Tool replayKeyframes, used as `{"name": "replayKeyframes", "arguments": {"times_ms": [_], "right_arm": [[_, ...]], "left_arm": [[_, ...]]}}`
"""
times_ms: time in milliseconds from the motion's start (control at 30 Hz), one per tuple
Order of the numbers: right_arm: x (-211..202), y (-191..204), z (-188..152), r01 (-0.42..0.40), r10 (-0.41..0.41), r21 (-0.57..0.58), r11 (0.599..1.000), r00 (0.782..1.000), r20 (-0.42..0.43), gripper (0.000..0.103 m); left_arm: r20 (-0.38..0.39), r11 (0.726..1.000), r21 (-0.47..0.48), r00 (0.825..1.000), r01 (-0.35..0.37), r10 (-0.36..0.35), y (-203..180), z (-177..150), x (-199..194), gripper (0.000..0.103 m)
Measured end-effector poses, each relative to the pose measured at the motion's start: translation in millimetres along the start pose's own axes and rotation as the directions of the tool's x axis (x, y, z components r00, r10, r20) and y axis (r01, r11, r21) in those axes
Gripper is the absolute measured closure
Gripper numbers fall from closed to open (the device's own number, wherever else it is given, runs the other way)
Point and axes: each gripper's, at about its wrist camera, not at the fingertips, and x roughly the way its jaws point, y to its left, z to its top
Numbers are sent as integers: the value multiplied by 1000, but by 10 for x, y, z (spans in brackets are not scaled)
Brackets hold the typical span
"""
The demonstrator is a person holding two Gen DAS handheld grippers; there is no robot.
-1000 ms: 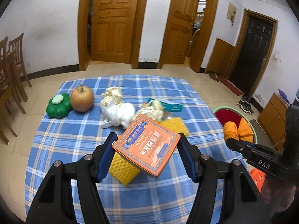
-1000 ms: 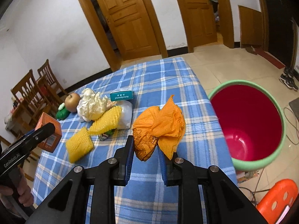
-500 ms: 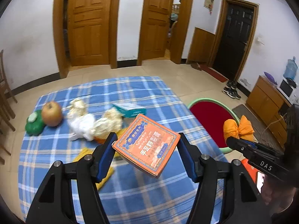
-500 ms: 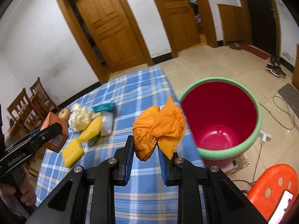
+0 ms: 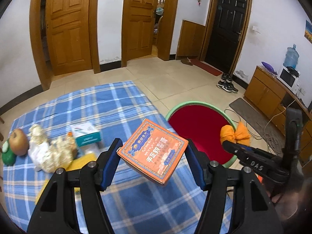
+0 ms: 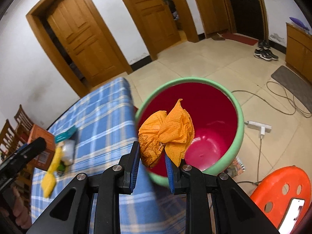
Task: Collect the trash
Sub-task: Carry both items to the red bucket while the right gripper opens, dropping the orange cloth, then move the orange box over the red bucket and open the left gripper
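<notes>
Pretty ordinary room: white walls (image 5: pixel 111 29), a bit scuffed near the baseboards, and pale beige floor tiles (image 5: pixel 171 78). Two panelled wooden doors (image 5: pixel 68 29) in chunky wood frames, one of them ajar, plus a dark, near-black door (image 5: pixel 226 31) with a red mat (image 5: pixel 206 68) in front and black sneakers (image 5: pixel 227 85) beside it. Wooden cabinet (image 5: pixel 267 93) along the right wall, water jug (image 5: pixel 291 56) on top. Wooden chairs (image 6: pixel 13 134) off to the left.

One orange box (image 5: pixel 154 152), one orange paper wad (image 6: pixel 167 134), one red bin (image 6: pixel 210 120), one teal box (image 5: pixel 85 133), one apple (image 5: pixel 19 144), two claws.
</notes>
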Motion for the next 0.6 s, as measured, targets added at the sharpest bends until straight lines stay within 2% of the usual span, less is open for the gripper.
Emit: {"name": "replayKeyframes", "arguments": {"times_ms": [333,400,500,567,600], "right_arm": [[280,-236,84,40,-39,48,998,999,-24,72],[294,-264,104,37,-36,62,997,999,-21,60],[263,-282,124,25,-24,79,997,1000,-9,54],[230,-298,137,26,-26,88,996,1000,-1,43],[213,-314,150,22,-22,92,996,1000,6,43]], "left_arm": [[-20,1000,3,1000,22,-22,-69,103,362,38],[-30,1000,-3,999,22,-22,-66,107,402,38],[-37,1000,-5,999,23,-23,-79,102,451,38],[-42,1000,-6,999,26,-26,-83,95,482,38],[-44,1000,-5,999,27,-27,-96,92,493,38]]}}
